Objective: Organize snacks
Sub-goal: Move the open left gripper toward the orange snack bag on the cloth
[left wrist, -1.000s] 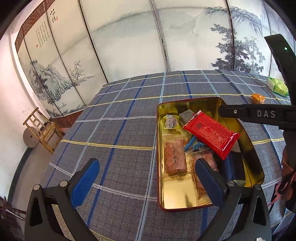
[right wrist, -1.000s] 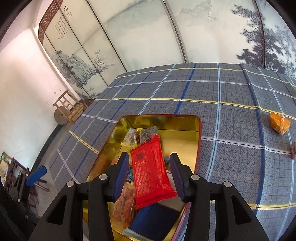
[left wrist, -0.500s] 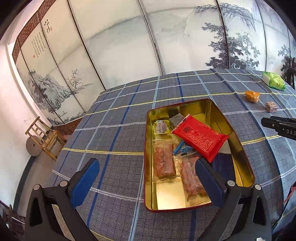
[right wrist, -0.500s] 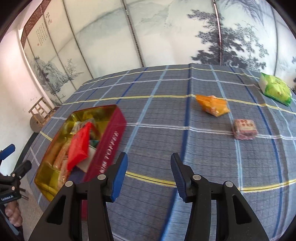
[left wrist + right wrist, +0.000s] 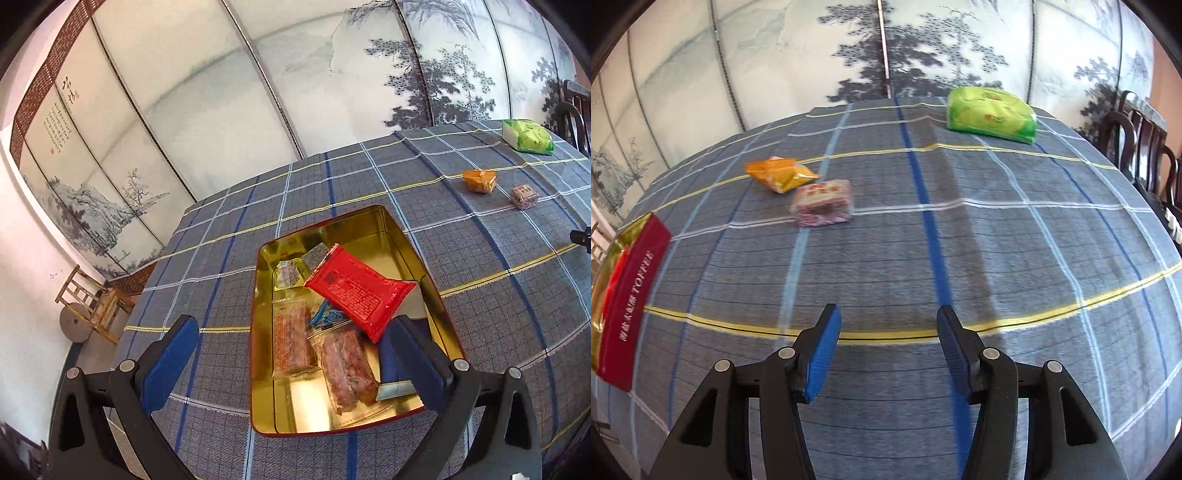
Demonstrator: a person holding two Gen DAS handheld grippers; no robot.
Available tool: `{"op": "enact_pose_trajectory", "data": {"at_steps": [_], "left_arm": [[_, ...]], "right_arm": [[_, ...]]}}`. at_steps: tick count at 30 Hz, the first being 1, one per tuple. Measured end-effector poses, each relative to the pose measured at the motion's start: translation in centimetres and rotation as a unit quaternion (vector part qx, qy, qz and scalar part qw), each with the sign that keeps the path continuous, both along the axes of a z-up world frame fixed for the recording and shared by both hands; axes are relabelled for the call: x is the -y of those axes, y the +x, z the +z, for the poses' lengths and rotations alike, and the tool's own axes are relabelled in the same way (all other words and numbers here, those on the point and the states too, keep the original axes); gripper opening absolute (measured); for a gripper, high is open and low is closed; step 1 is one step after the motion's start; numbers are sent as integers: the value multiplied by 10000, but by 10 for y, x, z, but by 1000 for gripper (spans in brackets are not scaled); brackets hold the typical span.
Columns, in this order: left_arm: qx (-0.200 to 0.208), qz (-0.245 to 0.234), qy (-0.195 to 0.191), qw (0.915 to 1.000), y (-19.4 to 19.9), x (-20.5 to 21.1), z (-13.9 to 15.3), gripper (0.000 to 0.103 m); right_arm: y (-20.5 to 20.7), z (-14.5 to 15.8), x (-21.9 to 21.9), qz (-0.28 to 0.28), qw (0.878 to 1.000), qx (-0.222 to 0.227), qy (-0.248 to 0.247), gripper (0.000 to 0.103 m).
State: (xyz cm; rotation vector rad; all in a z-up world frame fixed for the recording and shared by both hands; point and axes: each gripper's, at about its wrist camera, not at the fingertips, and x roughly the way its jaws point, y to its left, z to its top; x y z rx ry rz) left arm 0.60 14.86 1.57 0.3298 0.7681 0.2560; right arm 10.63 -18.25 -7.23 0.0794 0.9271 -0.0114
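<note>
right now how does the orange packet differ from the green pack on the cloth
The orange packet is small and crumpled; the green pack is much larger and puffed smooth. The orange packet lies beside a small pink-wrapped snack, nearer the tin; the green pack lies alone at the far edge. Both rest on the checked cloth, outside the tin.

On the checked tablecloth (image 5: 997,258) lies 1 open red toffee tin (image 5: 439,295) with a gold inside. In it: 1 red packet (image 5: 354,288), 2 clear-wrapped reddish bars (image 5: 291,339), 2 small wrapped sweets (image 5: 288,273), and at least 1 blue wrapper (image 5: 328,317). Loose on the cloth: 1 orange packet (image 5: 779,173), 1 pink wrapped block (image 5: 823,201), 1 green pack (image 5: 990,110). 2 grippers show.
</note>
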Motion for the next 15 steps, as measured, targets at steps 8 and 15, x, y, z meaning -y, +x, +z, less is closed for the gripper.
{"op": "enact_pose_trajectory", "data": {"at_steps": [8, 15], "left_arm": [[-154, -456, 229, 9986, 24, 51, 0, 102], [-220, -888, 464, 9947, 49, 102, 1, 103]], "right_arm": [[4, 1, 53, -489, 9986, -47, -185, 63], [7, -2, 95, -844, 9963, -55, -157, 71]]}}
